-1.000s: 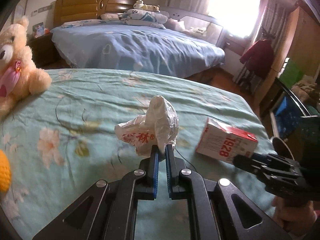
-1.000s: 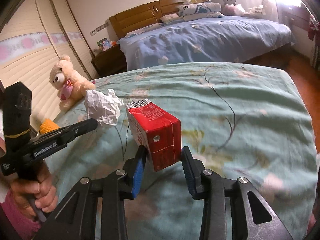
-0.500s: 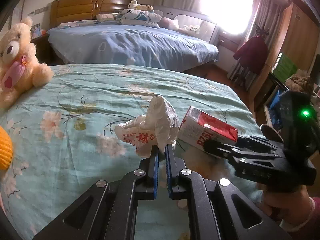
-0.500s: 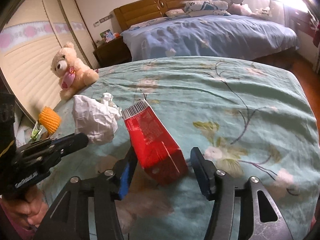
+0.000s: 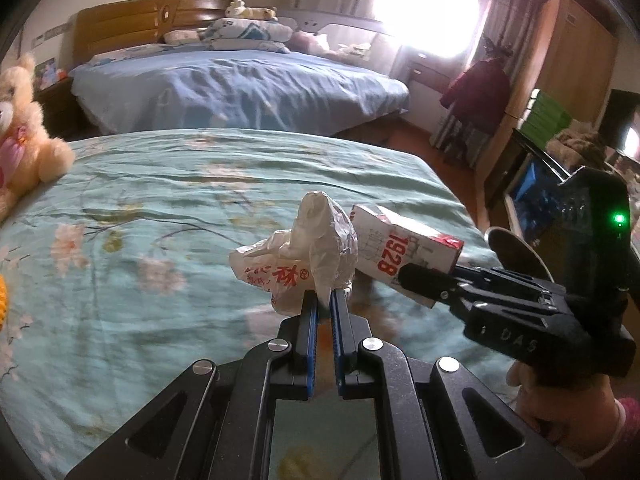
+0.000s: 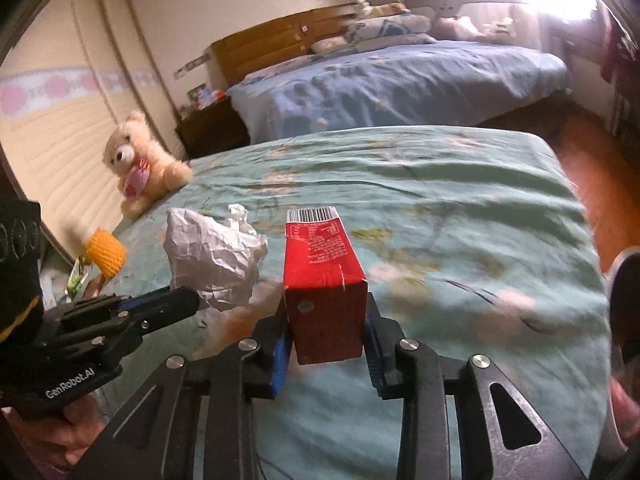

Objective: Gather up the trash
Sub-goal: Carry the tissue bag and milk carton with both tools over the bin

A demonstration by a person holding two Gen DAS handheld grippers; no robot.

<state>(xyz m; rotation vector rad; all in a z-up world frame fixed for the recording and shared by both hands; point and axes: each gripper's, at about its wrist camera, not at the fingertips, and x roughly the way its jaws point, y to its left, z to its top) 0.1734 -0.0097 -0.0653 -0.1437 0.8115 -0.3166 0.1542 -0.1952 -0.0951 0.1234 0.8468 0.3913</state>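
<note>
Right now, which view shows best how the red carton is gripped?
The right wrist view: the carton sits centred in the right claw, both blue pads against its sides. The left wrist view shows only its white side printed 1928, partly behind the crumpled bag.

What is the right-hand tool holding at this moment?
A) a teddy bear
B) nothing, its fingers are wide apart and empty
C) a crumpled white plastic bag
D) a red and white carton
D: in the right wrist view the right gripper has its blue-padded fingers pressed against both sides of the red and white carton, while the crumpled bag is pinched by the left gripper.
</note>
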